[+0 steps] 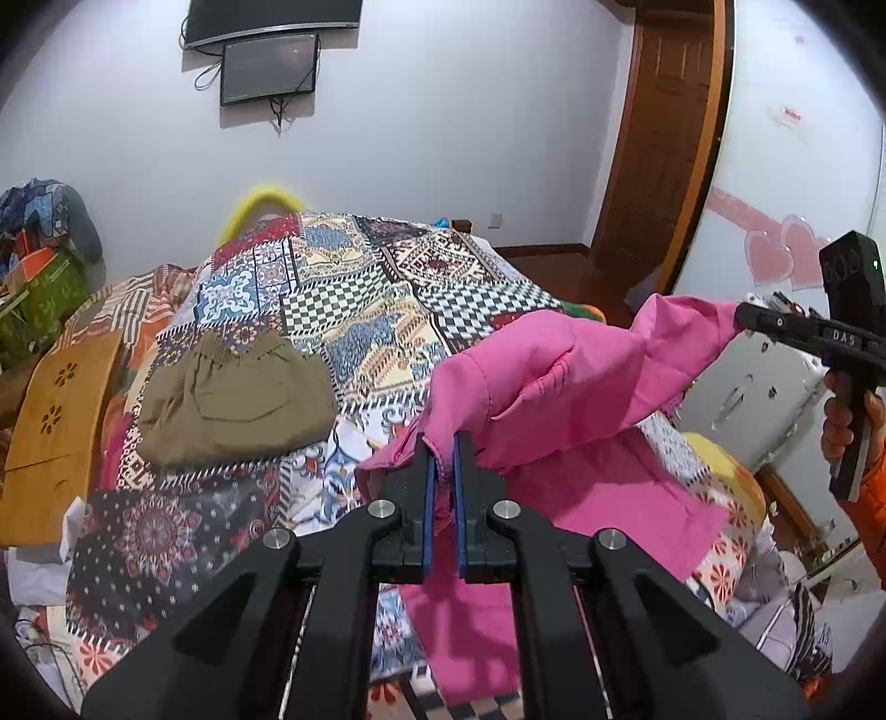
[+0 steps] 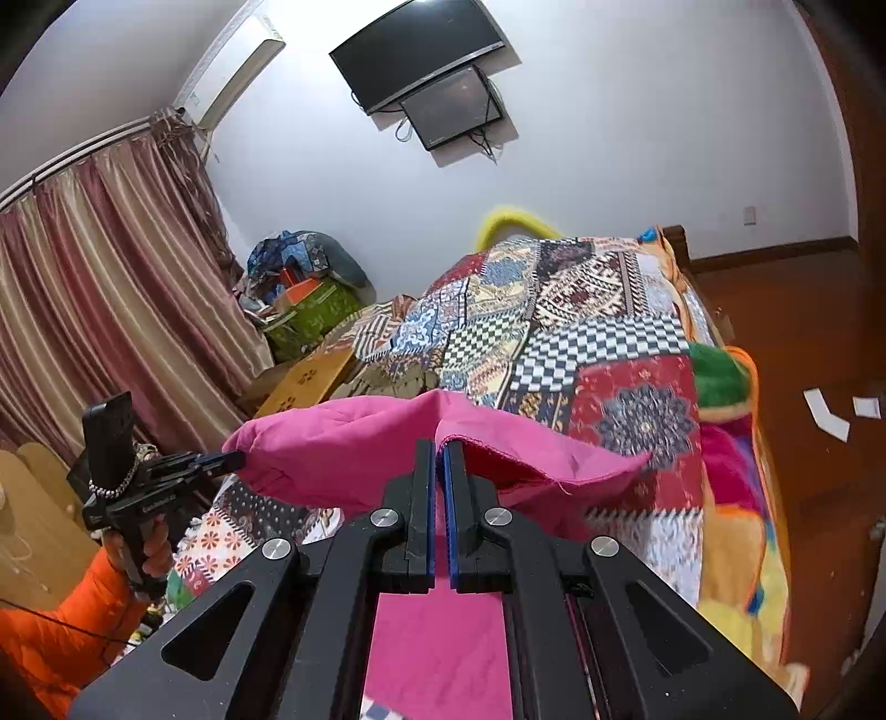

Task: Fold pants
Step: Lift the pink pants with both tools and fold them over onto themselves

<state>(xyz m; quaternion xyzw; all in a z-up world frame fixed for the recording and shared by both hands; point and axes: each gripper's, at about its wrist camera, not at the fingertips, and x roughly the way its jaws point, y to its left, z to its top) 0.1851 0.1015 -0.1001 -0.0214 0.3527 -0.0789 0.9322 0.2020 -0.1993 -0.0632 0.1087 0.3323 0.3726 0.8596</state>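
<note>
Pink pants (image 1: 559, 382) hang stretched in the air over the patchwork bed cover (image 1: 354, 310). My left gripper (image 1: 443, 443) is shut on one edge of the pink cloth. At the far right of the left wrist view, my right gripper (image 1: 739, 318) pinches the other end. In the right wrist view the right gripper (image 2: 441, 443) is shut on the pink pants (image 2: 343, 443), and the left gripper (image 2: 239, 458) grips the cloth at the left, held by a hand in an orange sleeve (image 2: 66, 620). The lower part of the pants drapes below both grippers.
Folded olive-brown pants (image 1: 232, 404) lie on the bed cover to the left. A wooden board (image 1: 55, 432) leans at the bed's left side. Boxes and bags (image 2: 310, 299) pile up by the curtain (image 2: 99, 288). Two screens (image 1: 266, 50) hang on the wall; wooden floor (image 2: 803, 354) lies to the right.
</note>
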